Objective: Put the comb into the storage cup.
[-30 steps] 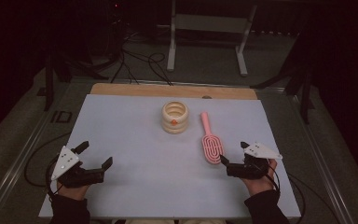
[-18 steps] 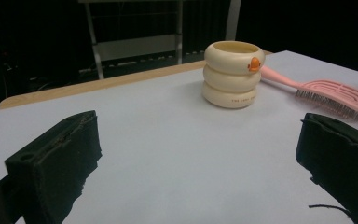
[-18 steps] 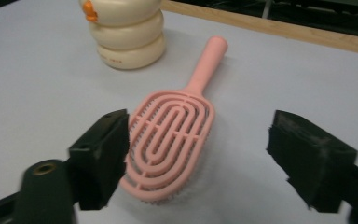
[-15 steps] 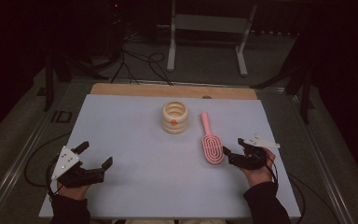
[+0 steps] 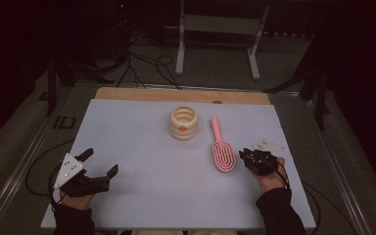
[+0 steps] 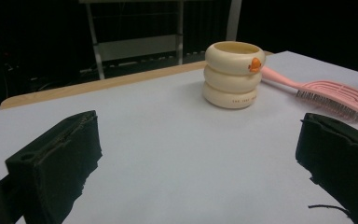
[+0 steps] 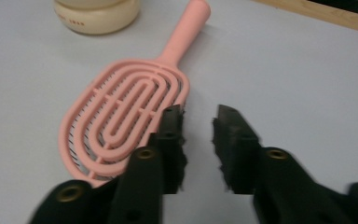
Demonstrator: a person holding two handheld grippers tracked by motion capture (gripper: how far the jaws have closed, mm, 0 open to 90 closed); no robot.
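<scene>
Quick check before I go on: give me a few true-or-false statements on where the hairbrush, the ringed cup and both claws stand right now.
1. The pink hairbrush lies flat on the table. True.
2. The right claw grips the brush handle. False: its jaws have just been closing, with nothing between them, beside the edge of the brush head.
3. The left claw stands wide open over bare table. True.
4. The brush stands inside the cream ringed cup. False: the cup stands apart, beside the brush handle.
5. The brush handle points toward the person. False: it points away, head nearest the right claw.
</scene>
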